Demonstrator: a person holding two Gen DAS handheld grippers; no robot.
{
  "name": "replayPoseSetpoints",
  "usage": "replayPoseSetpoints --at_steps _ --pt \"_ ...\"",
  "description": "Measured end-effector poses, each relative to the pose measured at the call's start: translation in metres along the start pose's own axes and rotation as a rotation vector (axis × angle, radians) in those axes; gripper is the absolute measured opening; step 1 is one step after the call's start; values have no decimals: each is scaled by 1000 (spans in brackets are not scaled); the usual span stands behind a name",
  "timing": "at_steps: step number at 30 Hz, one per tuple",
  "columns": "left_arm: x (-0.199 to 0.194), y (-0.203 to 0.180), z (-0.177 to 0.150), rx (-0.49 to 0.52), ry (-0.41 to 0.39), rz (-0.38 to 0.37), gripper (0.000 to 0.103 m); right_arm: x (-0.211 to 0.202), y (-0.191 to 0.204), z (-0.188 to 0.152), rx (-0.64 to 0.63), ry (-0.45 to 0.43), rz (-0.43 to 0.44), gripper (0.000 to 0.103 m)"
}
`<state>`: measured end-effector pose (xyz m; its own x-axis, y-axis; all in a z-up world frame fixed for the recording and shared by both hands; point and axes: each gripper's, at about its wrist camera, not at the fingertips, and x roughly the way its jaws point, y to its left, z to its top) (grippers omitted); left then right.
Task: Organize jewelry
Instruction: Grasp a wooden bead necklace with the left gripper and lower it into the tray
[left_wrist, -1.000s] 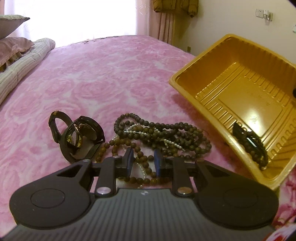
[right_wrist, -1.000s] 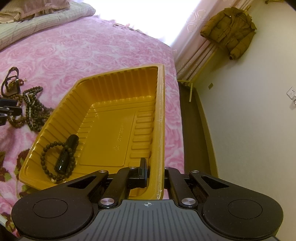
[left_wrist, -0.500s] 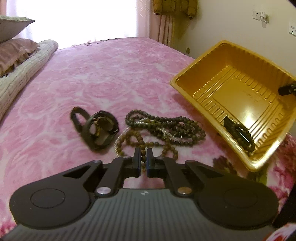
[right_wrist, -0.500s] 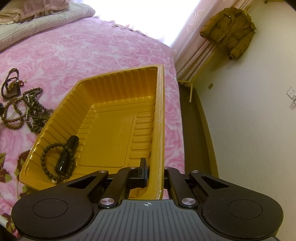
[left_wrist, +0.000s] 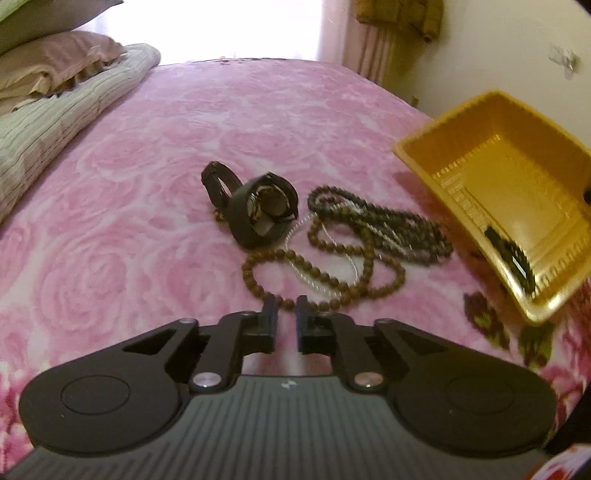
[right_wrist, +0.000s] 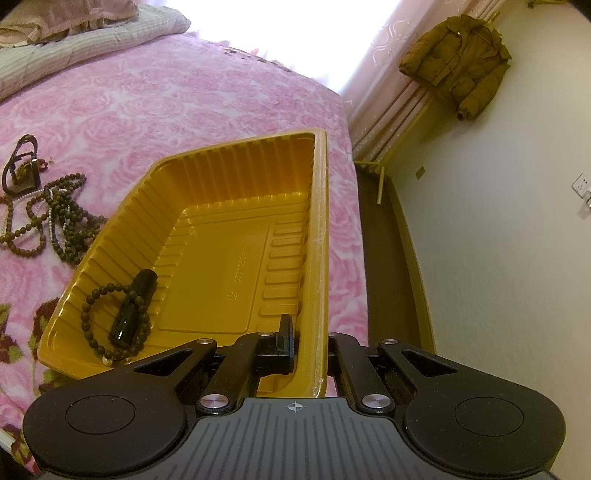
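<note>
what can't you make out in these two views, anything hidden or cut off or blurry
- Right gripper: outer finger hidden behind yellow tray wall, right wrist view.
- Watch dial: too small, shadowed, left wrist view.
- Bracelet in tray: motion-blurred, left wrist view.
- Tray's embossed lettering: too small, right wrist view.

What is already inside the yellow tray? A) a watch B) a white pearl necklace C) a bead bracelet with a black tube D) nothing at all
C: a bead bracelet lies around a black tube in the near corner of the yellow tray, while the watch lies out on the pink bedspread.
</note>
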<state>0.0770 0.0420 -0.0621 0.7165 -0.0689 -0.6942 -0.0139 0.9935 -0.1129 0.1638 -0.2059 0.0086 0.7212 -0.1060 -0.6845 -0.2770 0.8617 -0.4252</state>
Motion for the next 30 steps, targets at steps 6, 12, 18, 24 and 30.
replayPoseSetpoints --at_steps 6,12,18,24,30 --pt "27 9 9 -30 21 67 31 0 0 0 1 0 1 3" --pt "35 -2 11 74 31 86 11 0 0 -1 0 0 2 3" --pt "10 4 19 118 9 67 6 0 0 -1 -2 0 0 3" --pt "-40 3 59 162 -134 52 6 0 0 -1 -1 -1 1 3" --pt "-80 -6 106 212 -259 6 6 1 0 -1 -2 -3 -1 3"
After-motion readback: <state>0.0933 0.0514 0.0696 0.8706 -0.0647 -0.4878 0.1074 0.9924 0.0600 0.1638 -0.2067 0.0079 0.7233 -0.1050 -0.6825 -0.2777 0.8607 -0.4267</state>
